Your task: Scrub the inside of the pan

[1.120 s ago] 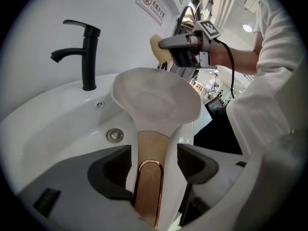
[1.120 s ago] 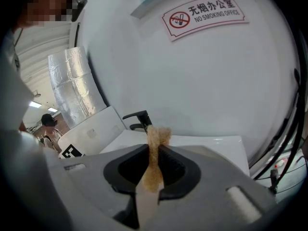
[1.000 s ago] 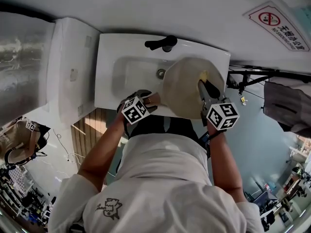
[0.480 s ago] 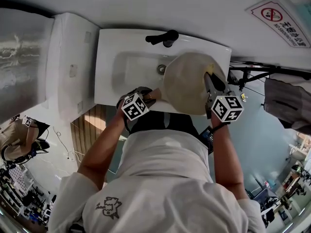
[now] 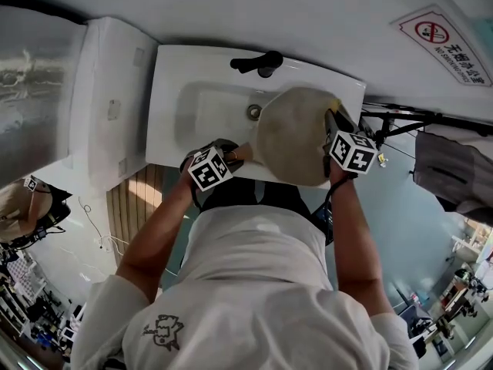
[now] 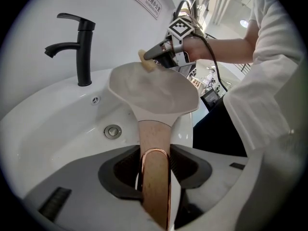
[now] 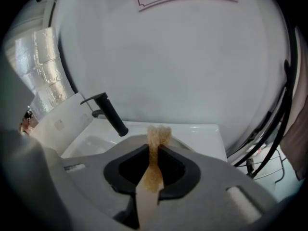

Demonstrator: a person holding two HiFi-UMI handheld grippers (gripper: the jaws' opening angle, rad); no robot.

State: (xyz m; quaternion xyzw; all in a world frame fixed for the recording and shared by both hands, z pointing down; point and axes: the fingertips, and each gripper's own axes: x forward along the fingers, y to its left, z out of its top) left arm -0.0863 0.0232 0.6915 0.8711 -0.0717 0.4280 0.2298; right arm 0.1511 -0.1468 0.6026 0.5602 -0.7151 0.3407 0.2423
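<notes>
Overhead, a white washbasin is set against a pale wall, and a person in a white shirt leans over it with a gripper in each hand. A round, cream-coloured pan is held above the right half of the basin, beside the drain. Its open side faces up and its far edge is tipped a little higher. The pan's speckled tan handle points back toward the person. The left gripper has just been closing its jaws, and they now clamp that handle between them, partway open around its width. The right gripper reaches in from the pan's right side, its jaws pinched close on a thin yellow-brown sponge. The sponge's free end sticks out past the jaws and sits at the pan's far rim. A black tap stands behind the basin. A no-smoking sign hangs on the wall to the right.
</notes>
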